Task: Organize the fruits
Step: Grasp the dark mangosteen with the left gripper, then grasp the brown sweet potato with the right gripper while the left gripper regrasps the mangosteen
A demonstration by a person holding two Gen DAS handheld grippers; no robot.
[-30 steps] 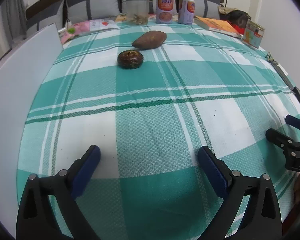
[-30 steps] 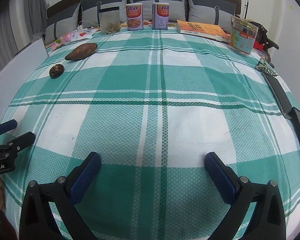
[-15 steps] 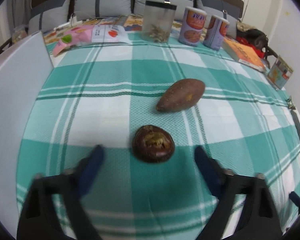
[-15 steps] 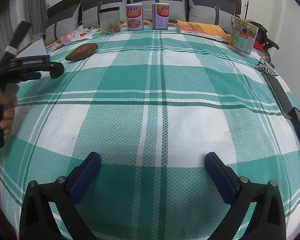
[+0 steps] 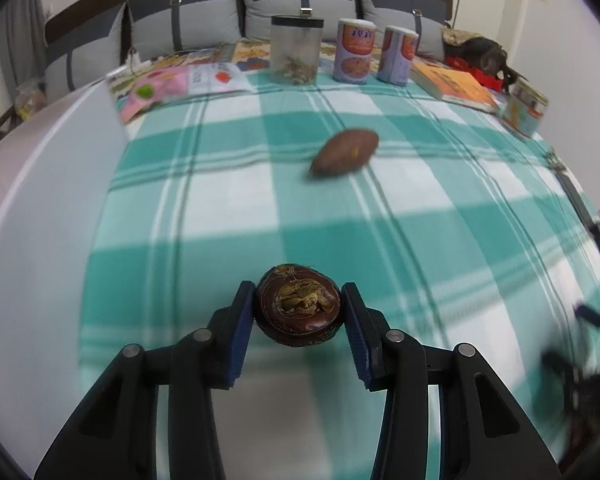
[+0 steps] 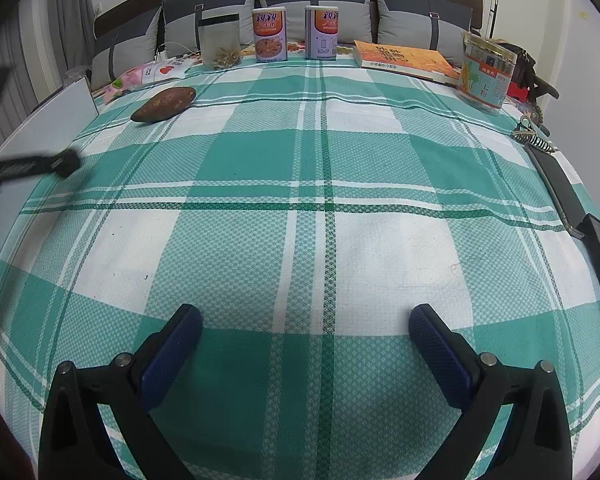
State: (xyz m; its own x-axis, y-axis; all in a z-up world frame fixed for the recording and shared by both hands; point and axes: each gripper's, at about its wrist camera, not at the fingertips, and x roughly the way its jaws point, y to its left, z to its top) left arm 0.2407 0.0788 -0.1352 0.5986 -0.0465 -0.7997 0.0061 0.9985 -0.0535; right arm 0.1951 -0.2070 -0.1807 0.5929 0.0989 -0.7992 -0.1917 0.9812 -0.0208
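My left gripper is shut on a dark brown round fruit with a yellowish top, held between the blue pads above the green-and-white checked cloth. A brown sweet potato lies farther back on the cloth; it also shows in the right wrist view at the far left. My right gripper is open and empty over the cloth's near part. The left gripper shows blurred at the left edge of the right wrist view.
A clear jar, two cans, an orange book and a printed tub stand along the back. A white board lies at the left. A black strap runs along the right edge.
My left gripper moved forward to the round fruit, closed on it and now holds it, drawn back from the sweet potato. The right gripper has not moved.
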